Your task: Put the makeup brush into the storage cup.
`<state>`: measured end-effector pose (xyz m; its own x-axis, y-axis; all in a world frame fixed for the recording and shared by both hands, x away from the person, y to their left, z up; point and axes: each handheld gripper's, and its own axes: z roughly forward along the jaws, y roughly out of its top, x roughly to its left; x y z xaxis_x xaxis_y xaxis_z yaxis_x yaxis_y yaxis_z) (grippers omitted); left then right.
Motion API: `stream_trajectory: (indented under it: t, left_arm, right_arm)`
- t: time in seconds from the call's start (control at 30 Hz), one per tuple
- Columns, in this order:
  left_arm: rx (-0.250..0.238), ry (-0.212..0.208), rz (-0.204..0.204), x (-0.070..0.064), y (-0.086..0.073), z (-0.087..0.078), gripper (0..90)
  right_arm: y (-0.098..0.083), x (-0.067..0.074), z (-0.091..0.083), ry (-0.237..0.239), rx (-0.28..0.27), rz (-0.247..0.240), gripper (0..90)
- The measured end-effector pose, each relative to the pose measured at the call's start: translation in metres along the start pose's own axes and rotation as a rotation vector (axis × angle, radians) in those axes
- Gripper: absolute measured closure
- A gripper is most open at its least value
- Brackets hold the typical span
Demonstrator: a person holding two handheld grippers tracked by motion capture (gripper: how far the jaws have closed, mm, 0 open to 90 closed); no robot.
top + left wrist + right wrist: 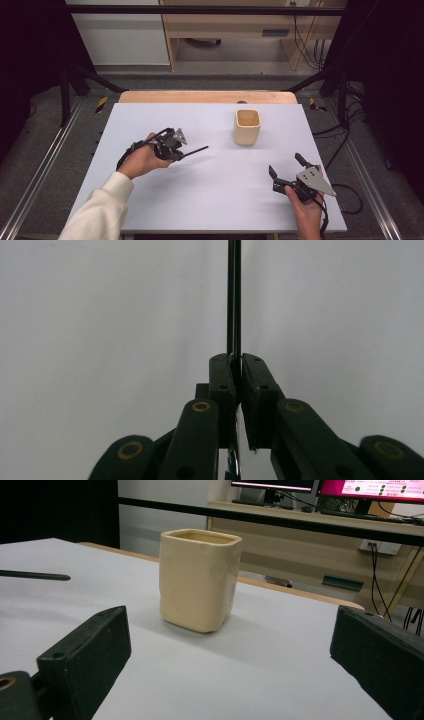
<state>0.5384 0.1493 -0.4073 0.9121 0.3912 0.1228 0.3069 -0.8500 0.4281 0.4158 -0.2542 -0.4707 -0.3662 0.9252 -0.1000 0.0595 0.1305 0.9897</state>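
Observation:
My left gripper [182, 154] hovers over the left middle of the white table [210, 195], shut on a thin black rod [197, 150] that sticks out to the right toward the cup. In the left gripper view the pads [222, 375] clamp the rod [234, 300], with a glint of metal low between the jaws. A cream, square-mouthed cup [247, 127] stands upright at the back right. My right gripper [286, 165] rests near the front right corner, open and holding nothing. In the right gripper view, my right gripper [232, 645] faces the cup [199, 580] beyond its wide jaws, and the rod's tip [35, 575] enters at the left.
The table's wooden back edge [207, 96] lies just behind the cup. Metal frame rails [45, 165] run along both sides, and cables [350, 195] trail on the floor at the right. Broad bare tabletop lies between the two grippers.

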Motion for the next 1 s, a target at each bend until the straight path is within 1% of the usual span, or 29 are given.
stream_trajectory:
  t: [0.53, 0.67, 0.97, 1.0]
  left_arm:
    - [-0.001, -0.012, 0.032, -0.008, 0.01, 0.0, 84.2]
    - [0.002, -0.014, 0.048, -0.011, 0.015, -0.001, 84.1]
    - [-0.002, -0.021, 0.067, -0.017, 0.021, 0.001, 84.1]
    - [0.003, -0.022, 0.075, -0.018, 0.022, 0.001, 84.1]
  right_arm:
    - [0.0, 0.002, 0.001, 0.003, 0.005, -0.012, 3.0]
    - [0.001, 0.004, 0.001, 0.007, 0.008, -0.019, 2.9]
    - [0.001, 0.007, 0.003, 0.015, 0.011, -0.034, 3.0]
    - [0.001, 0.008, 0.003, 0.015, 0.012, -0.037, 3.0]
